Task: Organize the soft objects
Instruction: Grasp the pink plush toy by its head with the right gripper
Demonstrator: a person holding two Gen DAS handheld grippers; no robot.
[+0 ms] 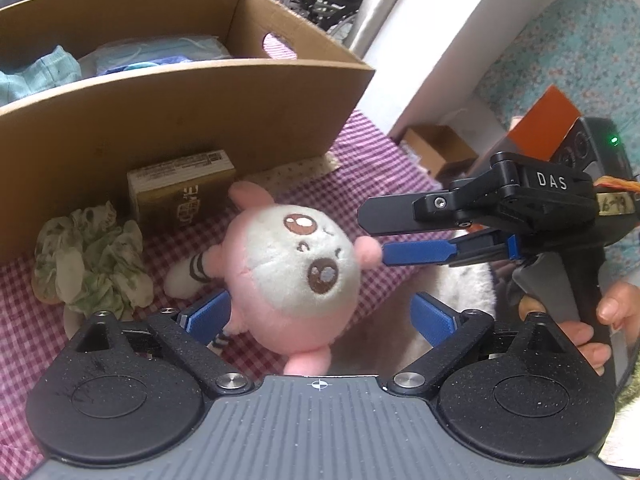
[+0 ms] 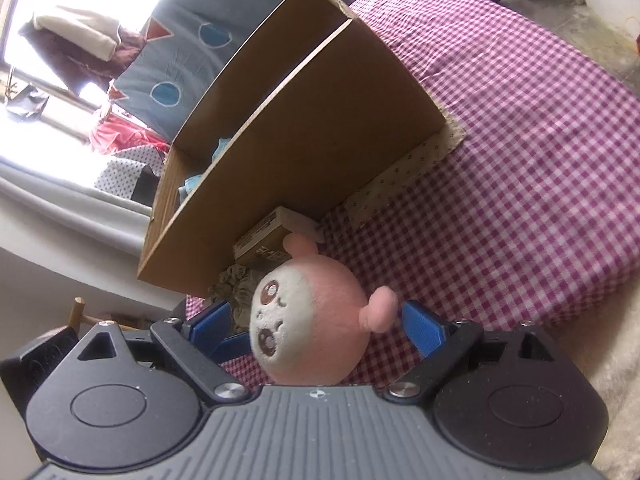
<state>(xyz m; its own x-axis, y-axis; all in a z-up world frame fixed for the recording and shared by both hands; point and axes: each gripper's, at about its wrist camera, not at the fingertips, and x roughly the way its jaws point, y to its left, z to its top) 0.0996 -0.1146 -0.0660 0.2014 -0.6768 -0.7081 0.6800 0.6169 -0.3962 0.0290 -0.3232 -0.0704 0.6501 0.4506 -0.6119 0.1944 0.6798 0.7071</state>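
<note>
Slippage threatens: round pink-and-white plush toy [image 1: 296, 268], lying just before the brown cardboard box [image 1: 188, 120], sits between both spread grippers, left gripper [image 1: 320, 316] and right gripper [image 2: 316, 320]; neither pinches it.

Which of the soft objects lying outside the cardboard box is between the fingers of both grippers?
The pink plush toy. The green-and-white scrunchie lies apart, to its left near the box wall, with no fingers around it.
</note>
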